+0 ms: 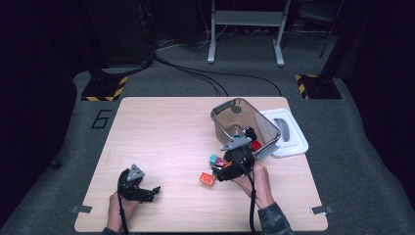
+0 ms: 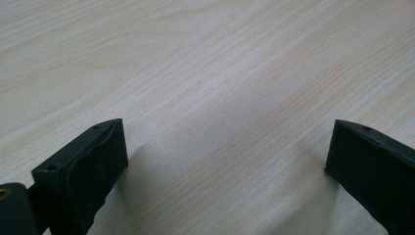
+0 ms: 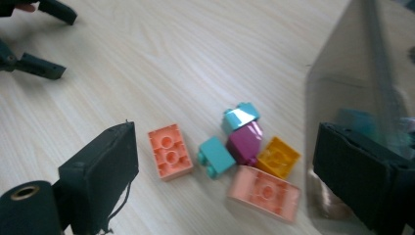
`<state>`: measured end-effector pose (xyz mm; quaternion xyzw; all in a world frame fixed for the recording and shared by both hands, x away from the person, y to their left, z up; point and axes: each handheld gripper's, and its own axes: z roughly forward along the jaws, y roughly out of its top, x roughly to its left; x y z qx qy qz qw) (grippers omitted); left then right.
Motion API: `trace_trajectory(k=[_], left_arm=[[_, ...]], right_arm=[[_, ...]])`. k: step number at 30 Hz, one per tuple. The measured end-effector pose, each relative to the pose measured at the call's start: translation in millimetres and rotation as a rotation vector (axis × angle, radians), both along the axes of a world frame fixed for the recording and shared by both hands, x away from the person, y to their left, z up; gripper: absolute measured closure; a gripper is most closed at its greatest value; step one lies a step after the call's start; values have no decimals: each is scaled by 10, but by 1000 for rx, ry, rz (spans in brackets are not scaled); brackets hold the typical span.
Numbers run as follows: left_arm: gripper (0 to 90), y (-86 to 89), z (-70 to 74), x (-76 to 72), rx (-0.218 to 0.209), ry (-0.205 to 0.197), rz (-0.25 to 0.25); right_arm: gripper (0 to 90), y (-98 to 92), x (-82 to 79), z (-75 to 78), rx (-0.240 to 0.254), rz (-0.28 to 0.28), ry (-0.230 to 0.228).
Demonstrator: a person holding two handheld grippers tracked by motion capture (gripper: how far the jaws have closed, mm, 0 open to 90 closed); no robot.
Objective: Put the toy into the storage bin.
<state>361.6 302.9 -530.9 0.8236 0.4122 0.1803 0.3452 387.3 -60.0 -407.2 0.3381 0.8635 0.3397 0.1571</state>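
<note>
A pile of toy bricks lies between my right gripper's (image 3: pixel 224 144) wide-apart jaws: an orange brick (image 3: pixel 170 151), a teal brick (image 3: pixel 216 156), a magenta one (image 3: pixel 244 141), a yellow one (image 3: pixel 277 156) and a pale pink one (image 3: pixel 264 193). The pads touch none of them. In the high view the right gripper (image 1: pixel 227 164) hovers by the orange brick (image 1: pixel 207 179) and a teal brick (image 1: pixel 213 159), close to a smoky clear bin (image 1: pixel 230 113). My left gripper (image 1: pixel 152 191) rests low at the front left, open over bare wood (image 2: pixel 227 142).
The bin's wall (image 3: pixel 357 93) stands right against my right jaw. A red brick (image 1: pixel 256 144) lies inside the bin. A white lid (image 1: pixel 293 139) lies behind and to the right of it. The wooden table (image 1: pixel 161 127) ends near both hands at the front.
</note>
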Motion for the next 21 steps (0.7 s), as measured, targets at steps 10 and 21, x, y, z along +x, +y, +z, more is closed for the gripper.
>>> trace_trajectory(k=[10,21], left_arm=[[16,0,0,0,0,0,0],[16,0,0,0,-1,0,0]], right_arm=[[76,301,-2,-434,-36,70,69],[330,479,-29,-692,-52,129,107]])
